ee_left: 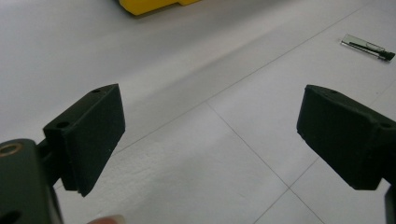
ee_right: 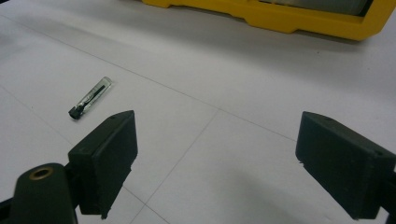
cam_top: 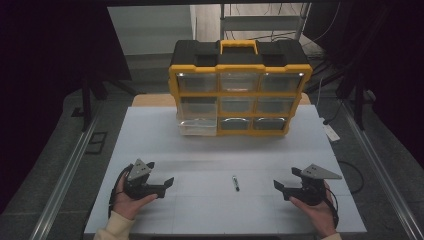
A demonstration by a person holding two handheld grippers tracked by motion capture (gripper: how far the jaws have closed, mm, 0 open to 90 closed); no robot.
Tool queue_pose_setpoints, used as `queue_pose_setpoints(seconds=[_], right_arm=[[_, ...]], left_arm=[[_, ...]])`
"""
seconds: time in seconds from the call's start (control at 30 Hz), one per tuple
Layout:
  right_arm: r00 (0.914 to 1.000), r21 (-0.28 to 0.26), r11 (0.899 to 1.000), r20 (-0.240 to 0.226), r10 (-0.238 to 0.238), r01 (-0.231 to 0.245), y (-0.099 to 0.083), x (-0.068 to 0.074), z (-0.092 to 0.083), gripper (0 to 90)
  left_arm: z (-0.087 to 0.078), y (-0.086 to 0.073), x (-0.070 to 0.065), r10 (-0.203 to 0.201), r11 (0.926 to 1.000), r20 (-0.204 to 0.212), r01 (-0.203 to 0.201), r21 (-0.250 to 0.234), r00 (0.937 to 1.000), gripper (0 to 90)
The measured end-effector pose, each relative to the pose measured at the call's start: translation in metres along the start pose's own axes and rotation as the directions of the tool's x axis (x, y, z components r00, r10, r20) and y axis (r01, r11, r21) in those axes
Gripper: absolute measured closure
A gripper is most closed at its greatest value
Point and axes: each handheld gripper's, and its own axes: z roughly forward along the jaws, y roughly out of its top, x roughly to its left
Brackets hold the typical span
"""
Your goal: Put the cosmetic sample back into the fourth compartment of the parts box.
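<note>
A: Where are the hands?
B: The left gripper (cam_top: pixel 167 183) sits at lower left of the high view, the right gripper (cam_top: pixel 278 185) at lower right, tips pointing toward each other.
A: And the jaws?
B: Spread wide on both, nothing between them.

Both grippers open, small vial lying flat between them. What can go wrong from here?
1. The vial is thin, round and lying flat on the white table; closing pads may roll it away or pinch it askew.
2. It looks like clear glass, so a hard squeeze might crack it.
3. The left gripper and right gripper face each other and could collide.
</note>
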Motion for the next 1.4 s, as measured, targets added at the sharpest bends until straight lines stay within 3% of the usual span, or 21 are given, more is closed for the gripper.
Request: queue_pose_setpoints(seconds=[0.37,0.8,0.93,1.4], right_arm=[[1.0,0.024,1.0,-0.009,0.003,-0.003,-0.001,-0.008,0.005,13.5],[0.9999,0.037,0.999,-0.007,-0.01,0.01,-0.002,-0.003,0.006,13.7],[0.9999,0.033,0.999,-0.01,0.002,-0.002,-0.003,-0.004,0.005,13.7],[0.9996,0.052,0.998,-0.021,-0.022,0.023,-0.002,0.001,0.01,13.8]], left_arm=[[0.002,0.002,0.0,0.006,0.9999,0.004,-0.006,0.013,1.0,9.1],[0.002,0.006,-0.005,0.025,0.9989,0.02,-0.025,0.04,0.9995,9.5],[0.004,0.008,-0.007,0.038,0.9984,0.024,-0.039,0.041,0.999,9.6],[0.008,0.021,-0.014,0.081,0.9948,0.05,-0.084,0.059,0.9955,11.5]])
